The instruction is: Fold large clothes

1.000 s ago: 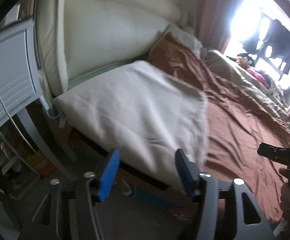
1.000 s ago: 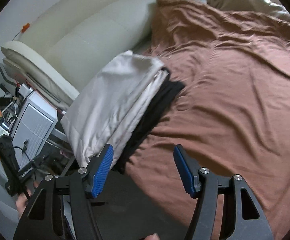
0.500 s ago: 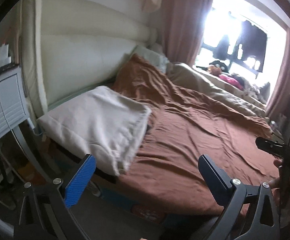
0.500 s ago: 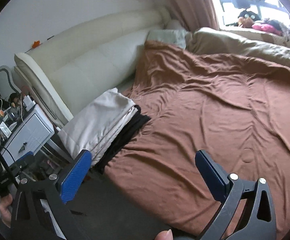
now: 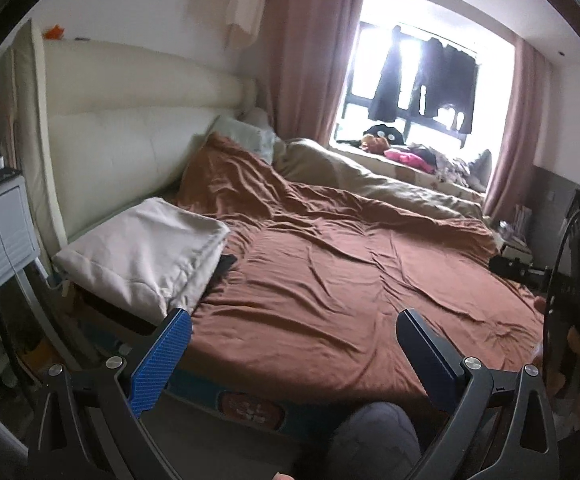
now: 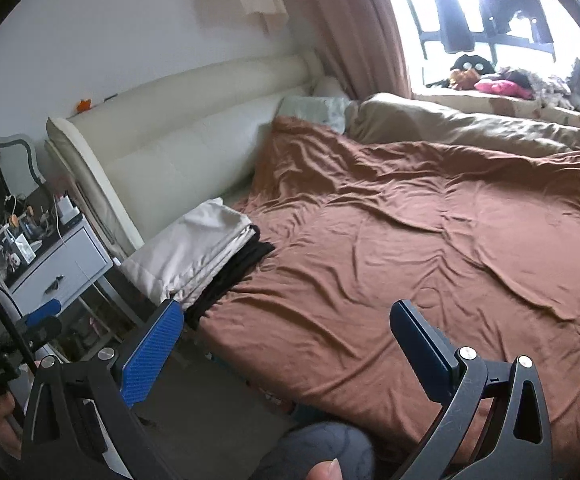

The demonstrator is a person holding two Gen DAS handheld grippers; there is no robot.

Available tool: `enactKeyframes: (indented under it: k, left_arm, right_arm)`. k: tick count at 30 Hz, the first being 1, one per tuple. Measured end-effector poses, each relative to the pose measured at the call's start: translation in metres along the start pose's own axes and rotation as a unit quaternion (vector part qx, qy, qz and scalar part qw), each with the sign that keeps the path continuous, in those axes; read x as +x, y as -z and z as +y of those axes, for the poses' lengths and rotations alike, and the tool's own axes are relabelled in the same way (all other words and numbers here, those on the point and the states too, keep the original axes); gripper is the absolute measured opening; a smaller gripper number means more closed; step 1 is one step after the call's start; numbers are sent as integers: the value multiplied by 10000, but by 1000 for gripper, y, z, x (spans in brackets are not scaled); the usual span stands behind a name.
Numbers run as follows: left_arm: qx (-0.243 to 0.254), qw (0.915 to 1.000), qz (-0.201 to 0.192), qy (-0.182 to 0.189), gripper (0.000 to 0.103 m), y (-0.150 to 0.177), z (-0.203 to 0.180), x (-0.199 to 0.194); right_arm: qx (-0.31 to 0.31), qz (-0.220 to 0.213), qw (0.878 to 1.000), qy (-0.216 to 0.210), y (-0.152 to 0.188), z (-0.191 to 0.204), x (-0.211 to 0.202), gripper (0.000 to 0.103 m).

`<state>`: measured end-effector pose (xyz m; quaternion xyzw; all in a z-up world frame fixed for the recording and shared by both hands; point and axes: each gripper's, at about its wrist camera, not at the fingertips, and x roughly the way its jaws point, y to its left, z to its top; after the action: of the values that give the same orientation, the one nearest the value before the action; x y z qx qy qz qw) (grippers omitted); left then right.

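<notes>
A folded cream garment (image 5: 142, 252) lies at the near left corner of the bed, on top of a folded black garment (image 5: 222, 266). The right wrist view shows the same cream garment (image 6: 194, 248) over the black garment (image 6: 234, 276). My left gripper (image 5: 293, 324) is open and empty, held off the bed's near edge, well back from the stack. My right gripper (image 6: 286, 316) is open and empty, also back from the bed. The left gripper also shows at the left edge of the right wrist view (image 6: 42, 316).
A brown sheet (image 5: 349, 272) covers the bed, with a beige duvet (image 5: 369, 180) at the far side. A cream headboard (image 5: 130, 136) stands at the left. A white nightstand (image 6: 62, 264) is beside the bed. A window sill (image 5: 429, 160) holds clutter.
Both grippers have opened wide and pulled back and up from the folded stack. The stack stays on the bed corner.
</notes>
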<state>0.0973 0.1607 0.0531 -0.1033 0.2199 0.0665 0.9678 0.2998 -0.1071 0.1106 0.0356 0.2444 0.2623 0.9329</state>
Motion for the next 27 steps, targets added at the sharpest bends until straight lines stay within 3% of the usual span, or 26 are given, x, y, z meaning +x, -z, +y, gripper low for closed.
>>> enactKeyframes:
  k: [9, 17, 27]
  left_arm:
    - [285, 9990, -180, 279, 103, 25, -53, -36]
    - [299, 9985, -334, 303, 103, 41, -78, -63]
    - [500, 9968, -434, 451, 103, 75, -107, -81]
  right_arm:
    - [39, -374, 9985, 404, 43, -6, -66, 103]
    - [-110, -613, 9961, 631, 81, -4, -121, 103]
    - [-66, -624, 9935, 945, 116, -9, -148, 103]
